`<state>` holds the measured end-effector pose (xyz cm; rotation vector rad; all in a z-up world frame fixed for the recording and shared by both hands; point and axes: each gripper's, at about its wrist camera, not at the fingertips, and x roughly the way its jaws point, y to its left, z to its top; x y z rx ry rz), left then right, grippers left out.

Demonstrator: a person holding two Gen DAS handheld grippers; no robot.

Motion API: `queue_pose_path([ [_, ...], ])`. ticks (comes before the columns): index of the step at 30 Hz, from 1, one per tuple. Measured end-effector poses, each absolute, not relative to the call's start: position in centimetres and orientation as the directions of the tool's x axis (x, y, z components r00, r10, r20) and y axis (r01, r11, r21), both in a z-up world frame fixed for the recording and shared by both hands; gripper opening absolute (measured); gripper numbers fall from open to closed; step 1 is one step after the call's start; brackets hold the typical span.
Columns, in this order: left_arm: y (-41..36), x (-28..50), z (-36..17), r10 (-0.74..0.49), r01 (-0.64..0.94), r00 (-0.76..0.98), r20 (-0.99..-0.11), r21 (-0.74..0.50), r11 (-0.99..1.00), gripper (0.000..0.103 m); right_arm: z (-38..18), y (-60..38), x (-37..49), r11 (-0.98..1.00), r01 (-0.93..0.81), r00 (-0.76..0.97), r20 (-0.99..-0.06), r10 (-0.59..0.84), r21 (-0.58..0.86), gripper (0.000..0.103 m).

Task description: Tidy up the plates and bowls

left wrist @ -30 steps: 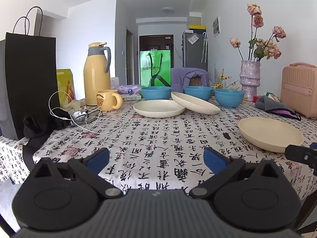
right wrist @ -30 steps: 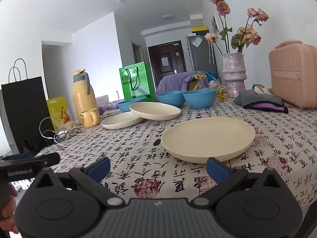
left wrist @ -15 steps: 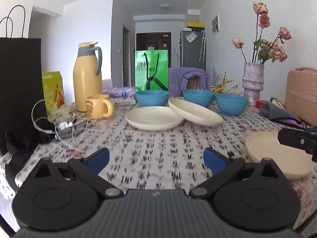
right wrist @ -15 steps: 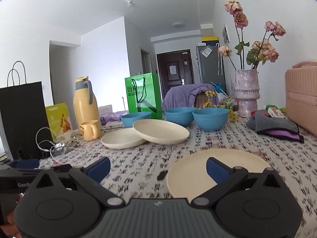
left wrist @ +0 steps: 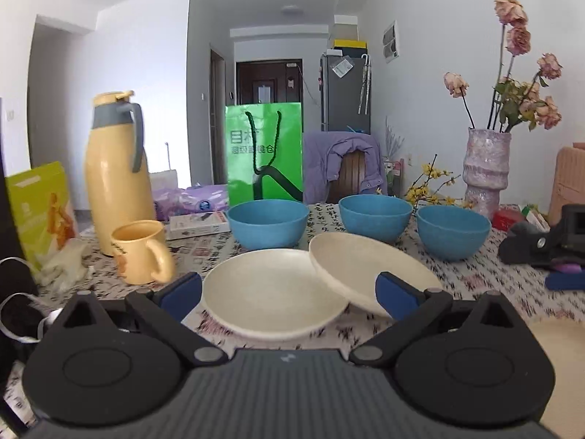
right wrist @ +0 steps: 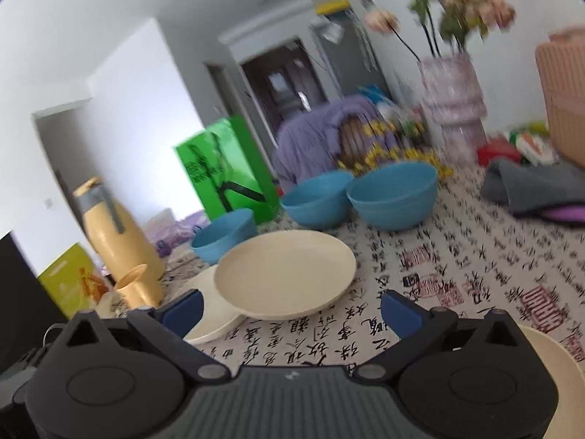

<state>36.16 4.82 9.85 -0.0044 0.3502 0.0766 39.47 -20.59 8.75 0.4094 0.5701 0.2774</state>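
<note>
The left gripper (left wrist: 289, 291) hangs just above the patterned tablecloth (right wrist: 457, 256) with its blue-tipped fingers spread wide and nothing between them. Directly ahead of it, framed by the fingers, lies the flat cream plate (left wrist: 272, 298). A second cream plate (left wrist: 365, 270) leans tilted on that plate's right rim. Behind the flat plate stand three blue bowls: one (left wrist: 267, 223) straight behind, two (left wrist: 374, 217) (left wrist: 453, 230) behind and to the right. Left of the flat plate sit a yellow mug (left wrist: 140, 250) and a yellow thermos jug (left wrist: 117, 175). The right gripper (right wrist: 290, 309) is also spread wide and empty; the tilted plate (right wrist: 285, 272) lies just ahead of its fingers, slightly left of centre, overlapping the flat plate. A third cream plate (right wrist: 559, 369) shows at that view's lower right edge, close beside the right gripper's body.
</note>
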Motion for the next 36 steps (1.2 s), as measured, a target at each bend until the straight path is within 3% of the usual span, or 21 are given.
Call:
queue_pose_path([
  [4, 5.8, 41.8, 9.6, 0.025, -0.067, 0.904, -0.426, -0.084, 0.994, 0.103, 7.7, -20.7, 45.7, 0.824, -0.048, 0.739, -0.535, 0.410, 0.565, 0.103],
  [7, 6.2, 45.9, 8.9, -0.004, -0.060, 0.878, -0.478, -0.118, 0.991, 0.099, 6.6, -20.0, 49.9, 0.830, 0.016, 0.709, -0.592, 0.384, 0.557, 0.103],
  [9, 6.3, 48.2, 8.4, -0.007, -0.062, 0.868, -0.496, -0.122, 0.991, 0.086, 5.6, -19.6, 52.0, 0.838, 0.030, 0.700, -0.610, 0.372, 0.545, 0.101],
  [16, 6.3, 52.9, 6.3, -0.021, -0.057, 0.836, -0.548, -0.125, 0.991, 0.065, 2.7, -18.9, 56.6, 0.866, 0.075, 0.682, -0.659, 0.317, 0.494, 0.092],
  [18, 6.4, 53.5, 5.9, -0.026, -0.055, 0.829, -0.559, -0.128, 0.990, 0.048, 2.1, -18.9, 57.2, 0.871, 0.081, 0.666, -0.677, 0.314, 0.484, 0.086],
  [20, 6.6, 53.8, 5.5, -0.033, -0.058, 0.824, -0.565, -0.143, 0.988, 0.040, 1.6, -18.7, 57.4, 0.869, 0.071, 0.656, -0.680, 0.329, 0.489, 0.072],
  [21, 6.7, 53.9, 5.3, -0.040, -0.062, 0.821, -0.569, -0.159, 0.985, 0.029, 1.3, -18.7, 57.4, 0.863, 0.064, 0.655, -0.673, 0.342, 0.501, 0.069],
  [22, 6.8, 54.0, 5.2, -0.050, -0.064, 0.816, -0.577, -0.175, 0.983, 0.025, 1.0, -18.7, 57.5, 0.859, 0.059, 0.654, -0.670, 0.351, 0.508, 0.062],
  [27, 6.9, 53.8, 5.2, -0.077, -0.050, 0.814, -0.576, -0.202, 0.978, 0.012, 0.3, -18.1, 57.7, 0.885, 0.062, 0.651, -0.691, 0.314, 0.461, 0.035],
  [29, 6.5, 53.7, 5.4, -0.044, -0.065, 0.815, -0.578, -0.167, 0.984, 0.012, 0.2, -18.0, 57.7, 0.896, 0.062, 0.653, -0.697, 0.297, 0.440, 0.020],
  [31, 6.6, 53.5, 5.6, -0.034, -0.076, 0.815, -0.578, -0.165, 0.983, 0.012, 0.2, -17.9, 57.7, 0.902, 0.065, 0.648, -0.706, 0.287, 0.426, 0.012],
  [36, 7.0, 51.8, 6.8, -0.022, -0.086, 0.829, -0.559, -0.166, 0.982, 0.012, 0.9, -18.0, 56.6, 0.893, 0.043, 0.651, -0.691, 0.315, 0.448, 0.010],
])
